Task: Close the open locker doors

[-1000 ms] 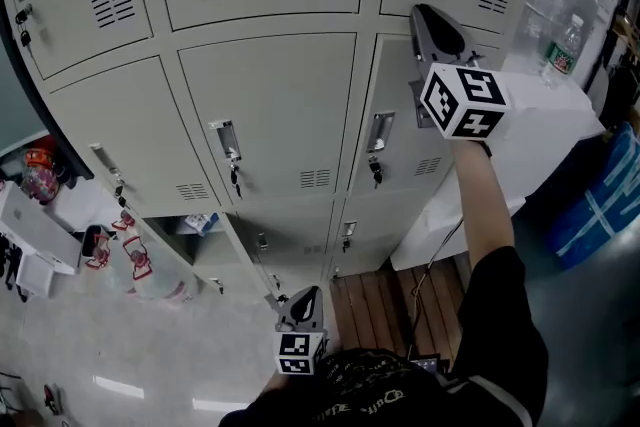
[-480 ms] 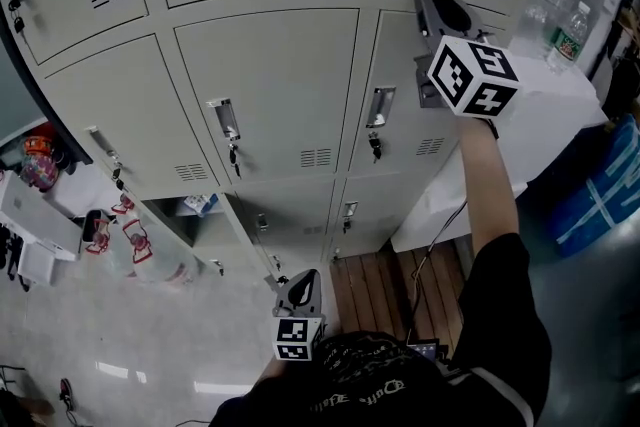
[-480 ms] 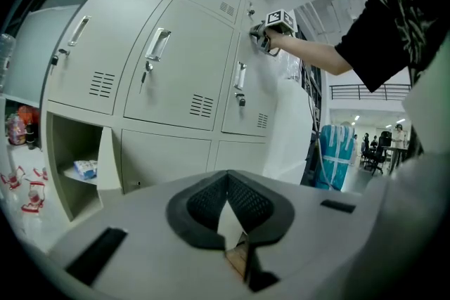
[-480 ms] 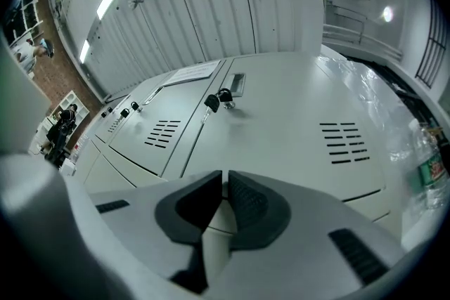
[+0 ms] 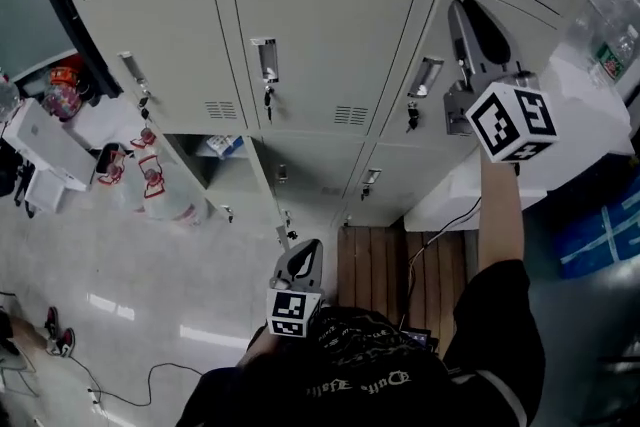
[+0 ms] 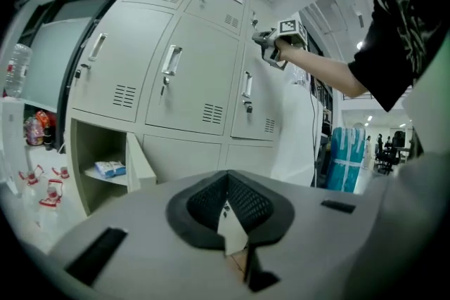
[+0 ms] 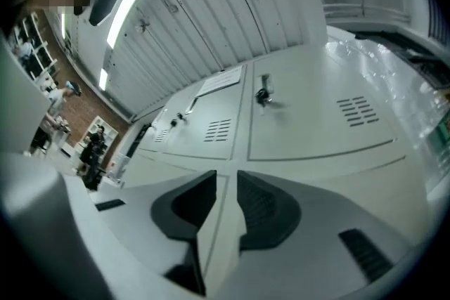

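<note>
Grey metal lockers (image 5: 330, 35) fill the head view. One bottom-row locker at the left stands open (image 5: 215, 165), its door (image 5: 268, 205) swung out toward me, with a blue-white packet (image 5: 222, 145) on its shelf. The same open compartment (image 6: 98, 165) and door (image 6: 140, 164) show in the left gripper view. My left gripper (image 5: 310, 247) hangs low near that door's edge, shut and empty (image 6: 226, 176). My right gripper (image 5: 465, 10) is raised close to a right-column door beside its handle (image 5: 425, 75). Its jaws are opening, with nothing between them (image 7: 226, 178).
Plastic bags with red print (image 5: 150, 180) and white boxes (image 5: 40, 145) lie on the floor at the left. A wooden pallet (image 5: 405, 265) sits below the lockers. A white block (image 5: 570, 120) and a blue wrapped bundle (image 5: 600, 225) stand at the right. A cable (image 5: 130, 385) runs over the floor.
The head view has tipped down, so the lockers slid up and more floor shows. The right gripper stays by the right-column door. The left gripper stays low by the open door.
</note>
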Demonstrator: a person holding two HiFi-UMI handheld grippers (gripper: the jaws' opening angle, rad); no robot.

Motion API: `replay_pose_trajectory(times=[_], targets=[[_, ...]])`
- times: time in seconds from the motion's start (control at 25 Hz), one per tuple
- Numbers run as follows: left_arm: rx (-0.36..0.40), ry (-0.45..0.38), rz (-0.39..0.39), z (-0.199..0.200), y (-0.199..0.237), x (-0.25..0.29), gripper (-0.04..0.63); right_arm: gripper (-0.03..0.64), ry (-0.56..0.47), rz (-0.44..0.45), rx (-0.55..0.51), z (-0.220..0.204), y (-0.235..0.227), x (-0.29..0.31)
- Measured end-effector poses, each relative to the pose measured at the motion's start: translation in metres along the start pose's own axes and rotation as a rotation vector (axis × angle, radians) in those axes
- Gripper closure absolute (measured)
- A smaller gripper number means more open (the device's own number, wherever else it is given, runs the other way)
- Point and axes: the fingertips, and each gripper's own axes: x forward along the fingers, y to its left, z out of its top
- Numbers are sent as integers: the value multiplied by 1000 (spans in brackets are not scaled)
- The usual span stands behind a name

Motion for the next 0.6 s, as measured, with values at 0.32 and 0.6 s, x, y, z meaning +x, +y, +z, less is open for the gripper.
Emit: replay_pose_trajectory(times=[0.32, 0.6], targets=[[-35, -48, 178, 8, 30, -45, 588, 488, 174, 332, 181, -113, 148, -55], [-59, -41, 413, -3, 75, -93, 588, 463, 356, 456, 410, -204, 237, -119]])
